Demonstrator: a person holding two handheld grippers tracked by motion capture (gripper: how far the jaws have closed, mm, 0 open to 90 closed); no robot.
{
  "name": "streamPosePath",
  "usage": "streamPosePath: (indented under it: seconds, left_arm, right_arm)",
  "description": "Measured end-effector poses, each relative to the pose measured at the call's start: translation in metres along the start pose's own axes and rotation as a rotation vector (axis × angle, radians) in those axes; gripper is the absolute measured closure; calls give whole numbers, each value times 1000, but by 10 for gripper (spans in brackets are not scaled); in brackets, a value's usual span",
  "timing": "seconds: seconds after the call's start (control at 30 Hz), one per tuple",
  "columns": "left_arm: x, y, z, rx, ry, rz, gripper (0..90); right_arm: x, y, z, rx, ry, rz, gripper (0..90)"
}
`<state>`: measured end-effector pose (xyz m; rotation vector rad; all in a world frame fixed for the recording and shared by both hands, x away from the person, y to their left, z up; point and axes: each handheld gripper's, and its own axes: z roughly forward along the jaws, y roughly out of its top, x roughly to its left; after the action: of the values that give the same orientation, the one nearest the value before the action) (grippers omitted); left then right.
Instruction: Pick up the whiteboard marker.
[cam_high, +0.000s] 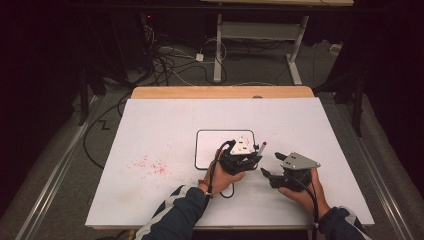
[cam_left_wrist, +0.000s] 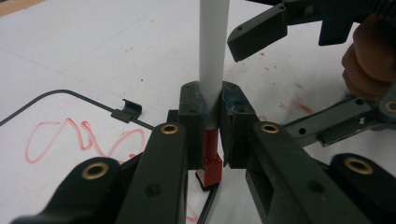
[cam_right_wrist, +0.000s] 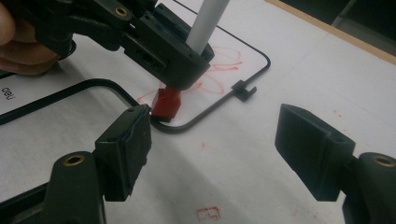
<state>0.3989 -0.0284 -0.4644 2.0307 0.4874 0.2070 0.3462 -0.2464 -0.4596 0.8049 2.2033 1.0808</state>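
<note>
High view: you hold the left gripper (cam_high: 246, 154) over the right edge of the small whiteboard (cam_high: 210, 150), which lies near the middle of the white worktop (cam_high: 150, 200). It is clenched on a marker (cam_high: 261, 148). Your right gripper (cam_high: 272, 167) hovers just beside it, toward the worktop's right edge, released and holding nothing. Red flecks (cam_high: 150, 166) stain the sheet toward the left edge.

Left gripper view: both jaws clamp the marker's white barrel (cam_left_wrist: 213, 51) just above its red end (cam_left_wrist: 212, 161), which sits at the board's black frame (cam_left_wrist: 122, 114). Red scribble (cam_left_wrist: 84, 137) marks the board. Judged light, stiff and smooth, the barrel could slip or twist, so grip it low and squarely.

Right gripper view: your jaws stand wide apart, facing the red end (cam_right_wrist: 166, 103) at the board's near corner. No containers are present.
</note>
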Motion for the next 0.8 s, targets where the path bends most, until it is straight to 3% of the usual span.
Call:
streamPosePath:
  seconds: [0.1, 0.17, 0.23, 0.3, 0.4, 0.5, 0.67, 0.8]
  left_arm:
    - [7, -2, -5, 3, 40, 7, 787]
    - [14, -4, -8, -4, 59, -20, 787]
    - [19, -8, -12, -17, 52, -55, 787]
    - [17, -11, -14, -28, 37, -63, 788]
    - [6, -15, -15, -33, 2, -42, 788]
    - [2, -14, -14, -28, 16, -13, 788]
    - [12, -15, -14, -29, 40, -14, 788]
    - [28, -17, -18, -29, 68, -65, 788]
  right_arm:
    - [0, 0, 0, -3, 1, 0, 279]
    - [0, 0, 0, 1, -1, -3, 279]
    - [-1, -1, 1, 2, 2, 0, 279]
    - [-1, -1, 1, 3, 1, -1, 279]
    - [-1, 0, 1, 6, 5, 1, 279]
    - [-1, -1, 2, 7, 9, -3, 279]
    - [0, 0, 2, 7, 8, -8, 279]
    - [0, -1, 3, 14, 9, -1, 279]
